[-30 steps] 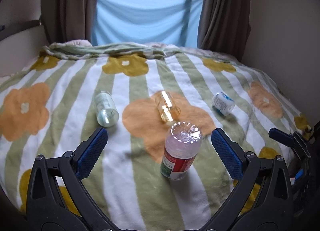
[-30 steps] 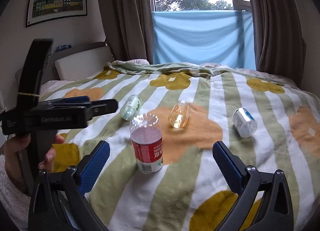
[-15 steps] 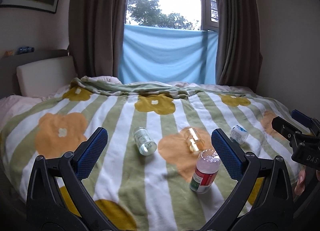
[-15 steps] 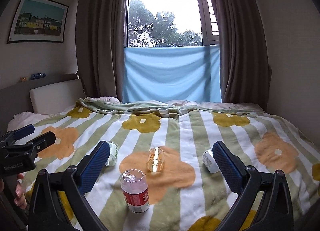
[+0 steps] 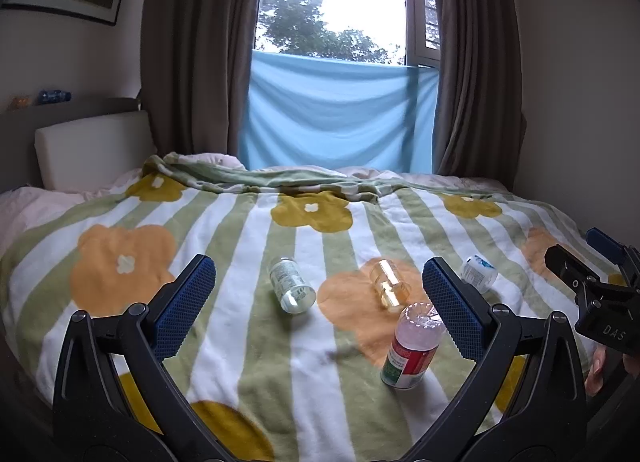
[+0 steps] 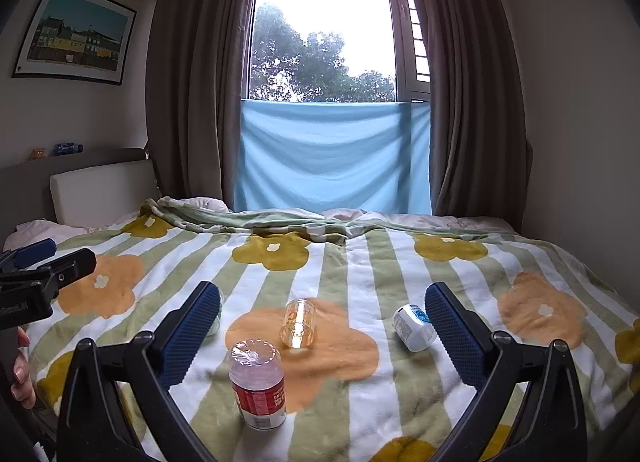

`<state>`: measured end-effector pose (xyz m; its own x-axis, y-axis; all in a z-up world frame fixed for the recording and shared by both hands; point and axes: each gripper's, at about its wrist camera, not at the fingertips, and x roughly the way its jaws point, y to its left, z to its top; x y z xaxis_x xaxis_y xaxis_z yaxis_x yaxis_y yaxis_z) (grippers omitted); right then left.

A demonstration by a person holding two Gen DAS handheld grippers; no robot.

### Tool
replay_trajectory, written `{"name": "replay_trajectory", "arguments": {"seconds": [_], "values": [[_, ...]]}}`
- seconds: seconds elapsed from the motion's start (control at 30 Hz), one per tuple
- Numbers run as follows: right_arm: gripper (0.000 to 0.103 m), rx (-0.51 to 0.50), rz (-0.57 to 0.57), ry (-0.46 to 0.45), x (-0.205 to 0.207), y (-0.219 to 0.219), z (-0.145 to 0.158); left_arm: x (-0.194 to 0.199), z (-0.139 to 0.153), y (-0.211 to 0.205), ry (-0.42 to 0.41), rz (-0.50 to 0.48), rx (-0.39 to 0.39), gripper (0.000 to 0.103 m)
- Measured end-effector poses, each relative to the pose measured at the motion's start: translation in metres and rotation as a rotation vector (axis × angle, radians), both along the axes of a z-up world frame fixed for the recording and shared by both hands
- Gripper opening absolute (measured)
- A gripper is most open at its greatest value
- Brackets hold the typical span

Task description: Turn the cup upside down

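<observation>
The cup [image 6: 258,382] with the red label stands on the bed [image 6: 460,262], on the striped blanket with flowers, at the near edge of a big orange flower. Its closed bottom points up and its mouth seems to sit down on the blanket, so I judge that the flip is already done. In the left wrist view the same cup [image 5: 412,346] leans a little to one side, because the bedding under it is soft.

The left claw [image 5: 320,306] is spread wide and holds nothing. The right claw [image 6: 320,330] is also spread wide and empty. Both hang above the bed, well apart from the cup.

The cup looks like thin clear plastic, so it is probably very light and a bit springy. A hard squeeze could dent the wall, and the smooth label may slip between the pads. If it must be taken again, the best place is the middle of the body, on the labelled band, with the fingers on opposite sides and a gentle grip. On such a soft surface it can tip over with a small push.

Three other things lie on their sides nearby: an amber cup [image 6: 298,326], a clear jar [image 5: 290,286] and a white container [image 6: 414,328].
</observation>
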<state>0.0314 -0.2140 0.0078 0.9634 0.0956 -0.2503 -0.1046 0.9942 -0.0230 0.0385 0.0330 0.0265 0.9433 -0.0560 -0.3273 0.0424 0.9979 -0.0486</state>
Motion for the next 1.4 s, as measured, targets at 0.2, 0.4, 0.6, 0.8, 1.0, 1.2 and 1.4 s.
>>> {"name": "replay_trajectory", "arguments": {"seconds": [0.2,0.4,0.6,0.8,1.0,1.2,1.4], "values": [[0.103,0.008,0.01,0.004,0.0015,-0.0016,-0.0015,0.0011,-0.0002,-0.0008,0.001,-0.001,0.001,0.103],[0.103,0.005,0.005,0.002,0.003,-0.0016,-0.0026,0.0021,-0.001,-0.0012,0.0,0.002,0.004,0.103],[0.103,0.003,0.004,0.003,0.0045,-0.0021,-0.0041,0.0034,-0.0015,-0.001,0.004,0.0,0.0,0.103],[0.103,-0.002,0.002,0.002,0.0041,-0.0014,-0.0044,0.0073,-0.0047,0.0007,0.009,-0.003,-0.009,0.103],[0.103,0.0,-0.005,-0.009,0.0034,-0.0061,-0.0077,0.0072,-0.0051,0.0006,0.009,-0.003,-0.008,0.103],[0.103,-0.005,-0.012,-0.019,0.0032,-0.0067,-0.0069,0.0076,-0.0041,0.0007,0.007,0.0,-0.007,0.103],[0.103,-0.003,-0.016,-0.021,0.0039,-0.0084,-0.0052,0.0082,-0.0023,0.0015,0.004,0.003,-0.005,0.103]]}}
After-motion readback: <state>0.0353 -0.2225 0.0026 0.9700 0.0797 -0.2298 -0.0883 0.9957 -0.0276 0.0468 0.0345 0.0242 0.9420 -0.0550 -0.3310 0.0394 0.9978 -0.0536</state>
